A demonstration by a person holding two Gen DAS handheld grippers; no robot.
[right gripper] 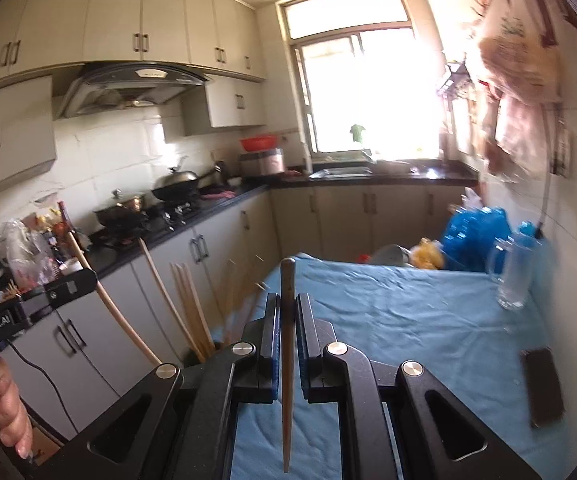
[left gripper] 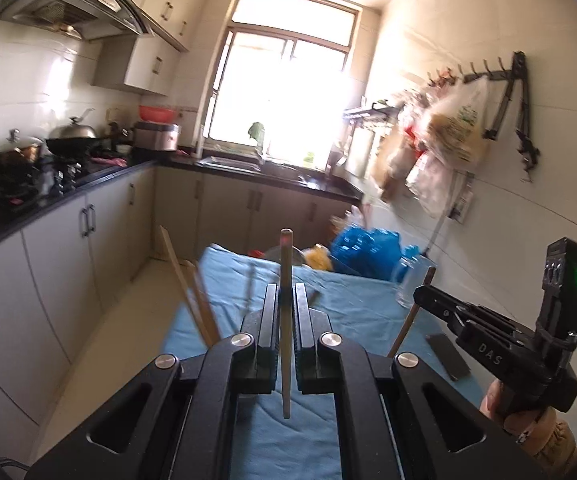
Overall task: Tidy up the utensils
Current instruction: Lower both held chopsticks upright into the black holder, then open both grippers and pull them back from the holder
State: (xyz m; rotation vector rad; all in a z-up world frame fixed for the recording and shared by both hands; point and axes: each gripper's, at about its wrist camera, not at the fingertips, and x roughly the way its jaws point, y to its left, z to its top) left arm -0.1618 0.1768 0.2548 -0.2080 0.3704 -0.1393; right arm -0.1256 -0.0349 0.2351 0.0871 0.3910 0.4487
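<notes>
In the left wrist view my left gripper (left gripper: pixel 286 292) is shut on a wooden chopstick (left gripper: pixel 285 264) with a reddish top end; it stands upright between the pads. My right gripper (right gripper: pixel 288 300) is shut on another upright wooden chopstick (right gripper: pixel 287 400). Both hang above the table's blue cloth (right gripper: pixel 388 320). Each gripper shows in the other's view: the right gripper (left gripper: pixel 420 296) at the right with its stick (left gripper: pixel 408 320), the left gripper (right gripper: pixel 84 280) at the far left. Several wooden sticks (right gripper: pixel 192 312) stand in a dark holder (right gripper: pixel 204 354) at the table's left edge, blurred.
A glass mug (right gripper: pixel 512 276) and a dark phone (right gripper: pixel 542 384) sit on the cloth at the right, by the tiled wall. Blue bags (right gripper: pixel 472 236) and clutter fill the table's far end. Cabinets and a counter with pots (right gripper: pixel 128 208) line the left side.
</notes>
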